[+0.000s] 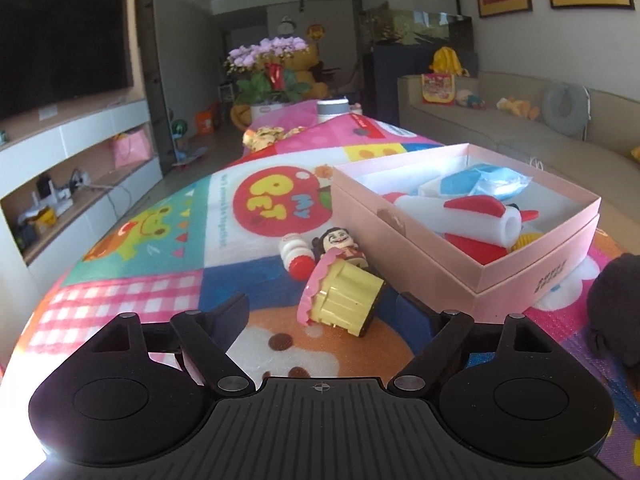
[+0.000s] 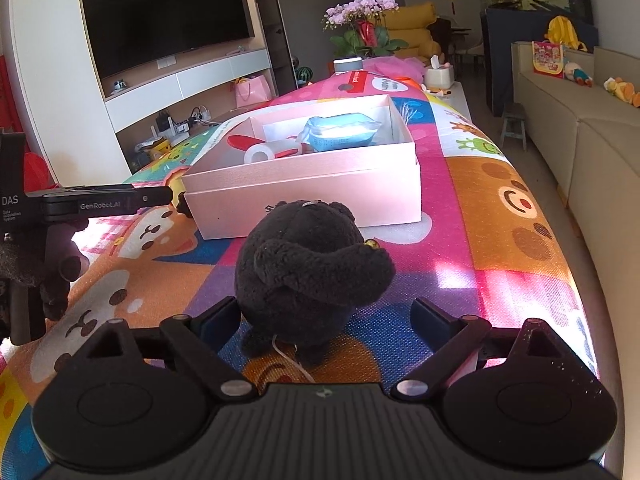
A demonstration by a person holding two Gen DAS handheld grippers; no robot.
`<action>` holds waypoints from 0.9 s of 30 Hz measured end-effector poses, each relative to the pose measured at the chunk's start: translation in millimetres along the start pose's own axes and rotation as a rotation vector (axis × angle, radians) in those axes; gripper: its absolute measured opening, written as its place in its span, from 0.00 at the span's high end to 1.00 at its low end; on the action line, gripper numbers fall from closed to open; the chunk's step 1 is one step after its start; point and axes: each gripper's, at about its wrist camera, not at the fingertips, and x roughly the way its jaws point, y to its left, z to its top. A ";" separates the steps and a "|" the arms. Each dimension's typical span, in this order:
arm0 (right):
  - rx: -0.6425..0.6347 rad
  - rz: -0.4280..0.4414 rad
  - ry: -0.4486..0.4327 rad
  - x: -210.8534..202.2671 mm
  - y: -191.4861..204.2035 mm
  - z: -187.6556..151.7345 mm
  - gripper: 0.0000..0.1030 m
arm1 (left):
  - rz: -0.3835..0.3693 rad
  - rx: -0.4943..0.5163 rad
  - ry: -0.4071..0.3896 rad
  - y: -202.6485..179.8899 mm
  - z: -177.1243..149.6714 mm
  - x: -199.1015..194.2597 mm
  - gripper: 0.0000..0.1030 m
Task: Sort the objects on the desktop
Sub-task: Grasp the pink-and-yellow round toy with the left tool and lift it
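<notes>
A pink open box point(image 1: 436, 268) sits on the colourful mat and holds a red-and-white toy rocket point(image 1: 464, 216) and a blue wipes pack point(image 1: 488, 182). To its left lie a yellow toy cake with pink frill point(image 1: 344, 300), a small figure point(image 1: 338, 242) and a white bottle with red cap point(image 1: 296, 256). My left gripper point(image 1: 324, 312) is open, its fingers either side of the cake, apart from it. My right gripper point(image 2: 326, 316) is open around a black plush toy point(image 2: 308, 260) that stands in front of the box point(image 2: 312, 196).
The mat-covered table point(image 2: 516, 240) runs toward a flower pot point(image 2: 362, 28) and a tissue box point(image 2: 439, 74). The left gripper's body point(image 2: 92, 204) shows at the left of the right wrist view. A sofa point(image 2: 580, 132) is to the right, a TV point(image 2: 160, 12) to the left.
</notes>
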 end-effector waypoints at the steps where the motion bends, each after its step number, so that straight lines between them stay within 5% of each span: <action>1: -0.001 -0.003 -0.001 -0.1 0.2 0.0 0.10 | -0.008 0.006 0.013 -2.3 1.3 6.8 0.18; 4: 0.005 -0.003 0.001 0.8 -0.8 0.2 0.09 | 0.009 0.041 0.042 -9.6 1.8 22.7 0.29; 6: 0.019 0.003 0.008 2.1 -3.4 0.6 0.08 | 0.029 0.060 0.058 -13.6 1.7 29.3 0.46; 9: 0.041 0.016 0.015 3.3 -7.0 1.3 0.07 | 0.063 0.052 0.089 -13.3 3.4 28.2 0.54; 13: 0.051 0.023 0.012 2.9 -8.5 1.0 0.06 | 0.135 0.125 0.073 -14.2 2.0 -2.0 0.54; 17: 0.053 0.028 0.016 3.3 -9.0 0.9 0.04 | 0.214 0.330 0.046 -33.4 -11.5 -43.7 0.54; 24: 0.059 0.034 0.006 1.2 -10.2 0.4 0.03 | 0.216 0.639 0.044 -87.7 -49.9 -78.8 0.53; 27: 0.063 0.033 0.003 1.0 -10.7 0.4 0.03 | 0.164 0.638 0.040 -103.3 -55.7 -82.9 0.49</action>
